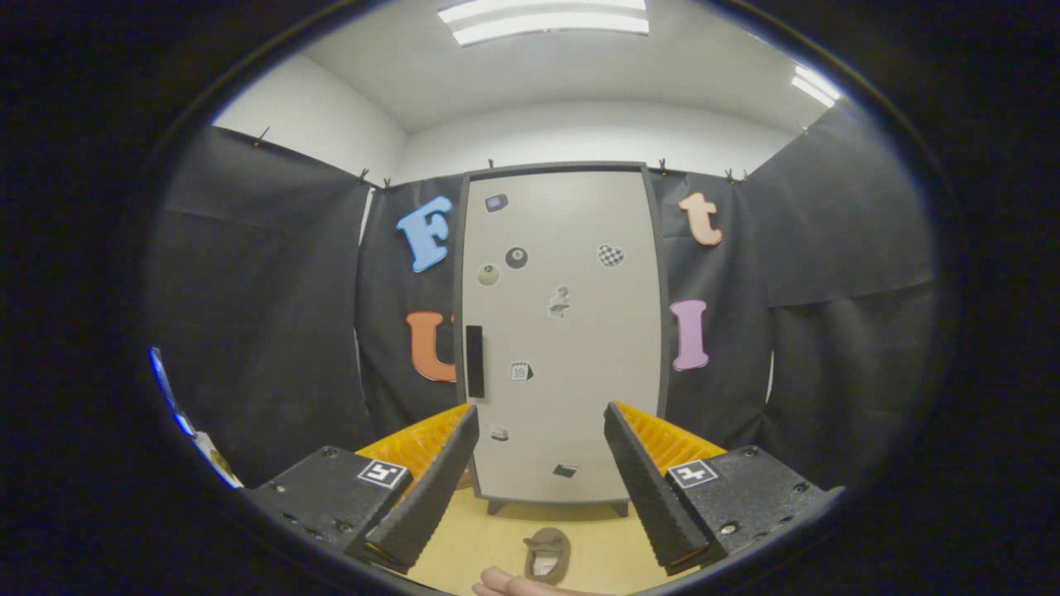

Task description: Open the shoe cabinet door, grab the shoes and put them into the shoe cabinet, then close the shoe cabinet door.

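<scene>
The tongs sit nearest, their two fingers spread well apart with nothing between them but open air. Low between the fingers, a small part of a person's hand shows, just beside the shoe. The shoe lies flat on the pale wooden floor, opening upward — its long axis runs from the tongs toward the cabinet, though which end is the toe cannot be told. It rests a little short of the shoe cabinet, apart from the cabinet's feet.

The shoe cabinet stands upright beyond the fingers, against the black cloth wall. Its light door is closed, set in a darker frame, and its long axis is vertical. A dark vertical handle sits near the door's left edge, about mid-height. Several small stickers are scattered over the door — too small to make out in detail.
</scene>
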The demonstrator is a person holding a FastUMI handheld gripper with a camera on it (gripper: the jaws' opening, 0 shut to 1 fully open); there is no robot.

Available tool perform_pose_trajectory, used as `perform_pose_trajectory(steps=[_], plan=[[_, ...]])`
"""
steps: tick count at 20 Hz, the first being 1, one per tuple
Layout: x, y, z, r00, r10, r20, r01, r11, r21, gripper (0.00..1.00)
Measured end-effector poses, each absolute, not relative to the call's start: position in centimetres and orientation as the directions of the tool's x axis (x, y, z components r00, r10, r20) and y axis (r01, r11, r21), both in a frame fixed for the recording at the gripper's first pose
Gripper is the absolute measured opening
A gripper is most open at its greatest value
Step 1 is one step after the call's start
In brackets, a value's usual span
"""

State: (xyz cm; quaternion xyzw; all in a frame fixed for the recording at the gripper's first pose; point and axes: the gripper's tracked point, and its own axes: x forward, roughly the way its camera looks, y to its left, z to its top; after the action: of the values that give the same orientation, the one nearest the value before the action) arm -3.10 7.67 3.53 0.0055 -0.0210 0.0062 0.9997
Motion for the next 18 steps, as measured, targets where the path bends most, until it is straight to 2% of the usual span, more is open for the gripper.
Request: perform_pose_trajectory(steps=[5, 13, 18], plan=[[1.9, 10.4, 2.2, 0.999, 0.045, 0.017, -0.046, 0.996, 0.071, 0.99], [13.2, 14.2, 2.7, 0.995, 0.039, 0.09, -0.043, 0.998, 0.041, 0.98], [20.0, 16.3, 0.1, 0.999, 0.044, 0.01, -0.044, 0.995, 0.092, 0.95]])
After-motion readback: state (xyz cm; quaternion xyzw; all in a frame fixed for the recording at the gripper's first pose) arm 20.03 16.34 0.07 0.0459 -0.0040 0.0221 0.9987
